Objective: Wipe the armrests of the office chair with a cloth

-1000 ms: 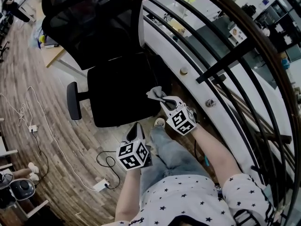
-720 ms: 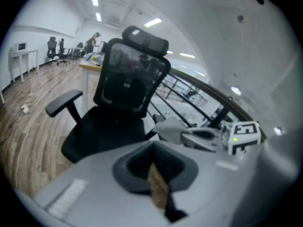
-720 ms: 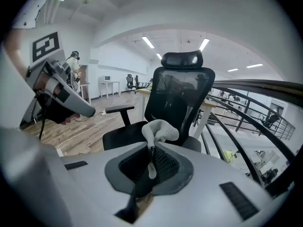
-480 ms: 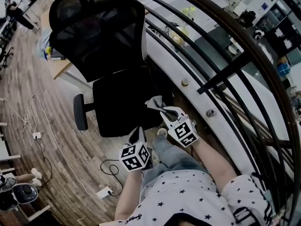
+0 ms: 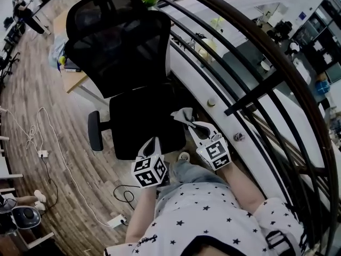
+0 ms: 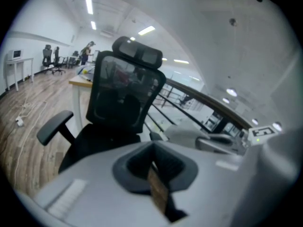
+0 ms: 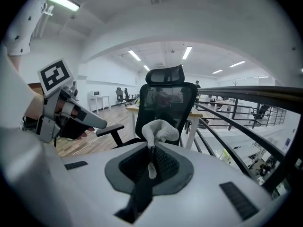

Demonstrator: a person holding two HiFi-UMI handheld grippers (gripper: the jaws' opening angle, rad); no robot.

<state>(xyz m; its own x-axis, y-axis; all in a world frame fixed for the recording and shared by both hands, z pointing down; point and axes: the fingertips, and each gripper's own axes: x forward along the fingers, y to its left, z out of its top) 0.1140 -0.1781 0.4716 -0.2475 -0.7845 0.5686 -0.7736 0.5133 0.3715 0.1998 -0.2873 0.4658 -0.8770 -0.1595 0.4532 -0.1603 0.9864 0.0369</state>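
The black office chair (image 5: 133, 89) is standing on the wooden floor (image 5: 37, 100), its seat facing the person. A curved railing (image 5: 250, 92) of dark bars is crowding in along the right, hard by the chair's right side. A white cable (image 5: 56, 153) is trailing over the floor to the left, and a wooden surface (image 5: 74, 72) is peeking out behind the backrest.

The right gripper (image 5: 191, 122) is reaching forward from an outstretched forearm, low between seat and railing. Its fingers are clamped together on the grey cloth (image 5: 183, 114), which is bunching up above the tips in the right gripper view (image 7: 158, 129). The cloth is sitting at the seat's right edge, and the gripper is covering that side, so I cannot tell whether it is touching an armrest.

The left gripper (image 5: 153, 143) is pointing at the seat's front edge, just short of it, beside the person's knee (image 5: 186, 169). Its fingers are pressed together with nothing between them. The chair's left armrest (image 5: 95, 130) is jutting out uncovered, well apart from both grippers.
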